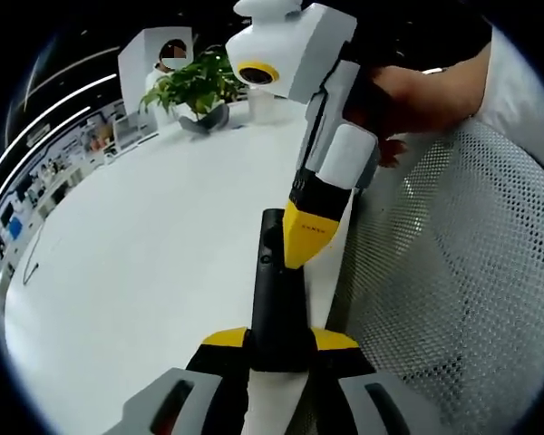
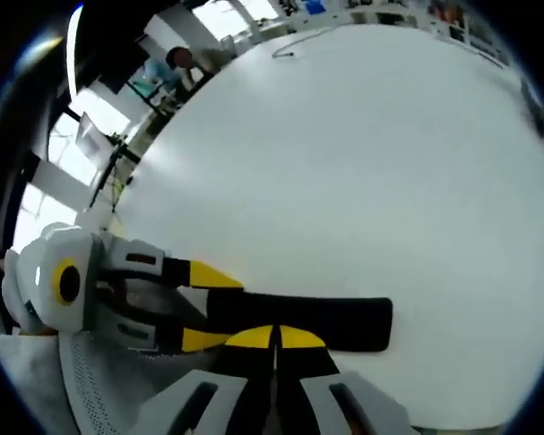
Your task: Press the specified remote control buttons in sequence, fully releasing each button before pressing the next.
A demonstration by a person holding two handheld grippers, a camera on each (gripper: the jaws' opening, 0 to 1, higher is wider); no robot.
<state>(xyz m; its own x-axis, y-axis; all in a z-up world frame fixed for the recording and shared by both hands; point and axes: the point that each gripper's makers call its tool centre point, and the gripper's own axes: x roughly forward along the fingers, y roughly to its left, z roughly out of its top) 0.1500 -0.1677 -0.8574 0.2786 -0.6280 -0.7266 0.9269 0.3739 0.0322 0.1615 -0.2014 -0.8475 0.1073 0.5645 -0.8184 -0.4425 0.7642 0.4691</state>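
Remote (image 1: 276,308) clamped in left claw (image 1: 279,343) at table (image 1: 145,263) edge; right claw (image 2: 275,337) closed, empty.

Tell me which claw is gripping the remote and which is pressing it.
The left claw grips the black remote by its near end. The right claw, closed to a point, presses down on its top face.

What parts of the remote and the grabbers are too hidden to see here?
- Left gripper view: the remote shows no readable buttons, too dark and small. The right gripper covers the spot it touches, so a press cannot be confirmed.
- Left gripper view: the remote's near end is hidden between the left gripper.
- Right gripper view: the remote is plain black; the right gripper hides the contact.
- Right gripper view: the left gripper covers one end.
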